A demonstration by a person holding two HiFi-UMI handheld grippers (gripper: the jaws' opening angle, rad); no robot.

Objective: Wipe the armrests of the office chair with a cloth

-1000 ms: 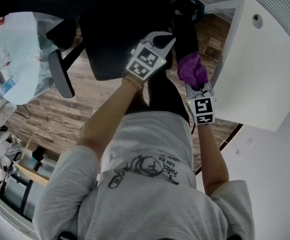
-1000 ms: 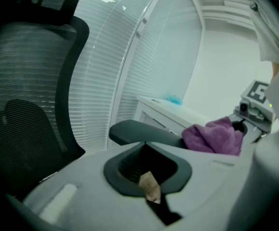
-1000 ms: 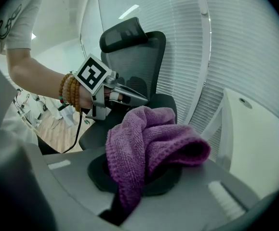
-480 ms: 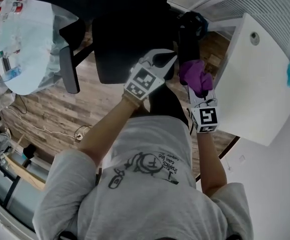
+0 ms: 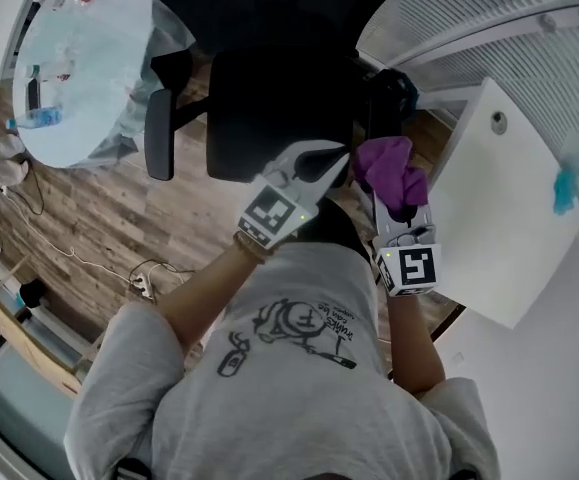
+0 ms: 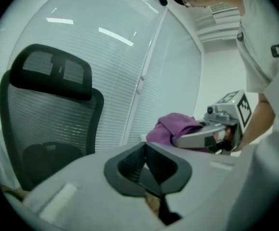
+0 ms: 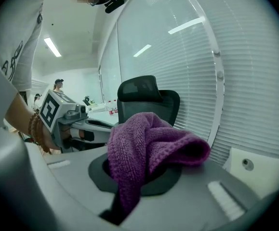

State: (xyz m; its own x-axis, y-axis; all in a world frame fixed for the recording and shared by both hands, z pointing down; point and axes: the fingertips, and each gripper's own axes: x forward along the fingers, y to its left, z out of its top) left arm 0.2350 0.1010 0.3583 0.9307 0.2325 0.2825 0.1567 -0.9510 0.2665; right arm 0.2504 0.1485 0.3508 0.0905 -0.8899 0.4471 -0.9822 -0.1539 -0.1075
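A person in a grey printed T-shirt (image 5: 299, 378) stands over a black mesh-backed office chair (image 5: 274, 108), seen from the head view, a handheld gripper in each hand; the right gripper (image 5: 397, 206), at centre right of the frame, has its jaws clamped on a bunched purple terry cloth (image 5: 389, 173), which spills up and over the jaw tips. In the right gripper view the cloth (image 7: 149, 143) fills the middle of the frame, a fold running down into the seam where the right gripper (image 7: 138, 179) closes on it, with the chair's headrest and back (image 7: 146, 100) beyond. The cloth sits just below the chair's dark right-hand armrest (image 5: 381, 93) in the head view; whether the two touch cannot be made out. The other armrest, a slim black pad (image 5: 159, 148), lies well apart at left of centre.

The left gripper (image 5: 327, 158) hangs just beside the cloth at centre frame; its own view shows the left gripper (image 6: 147, 163) with dark pads pressed together on nothing, the cloth (image 6: 174, 129) to its right.

A round glass-topped table (image 5: 79, 78) occupies the upper left; a white panel (image 5: 499, 218) the right; wood-plank flooring (image 5: 79, 228) the left.
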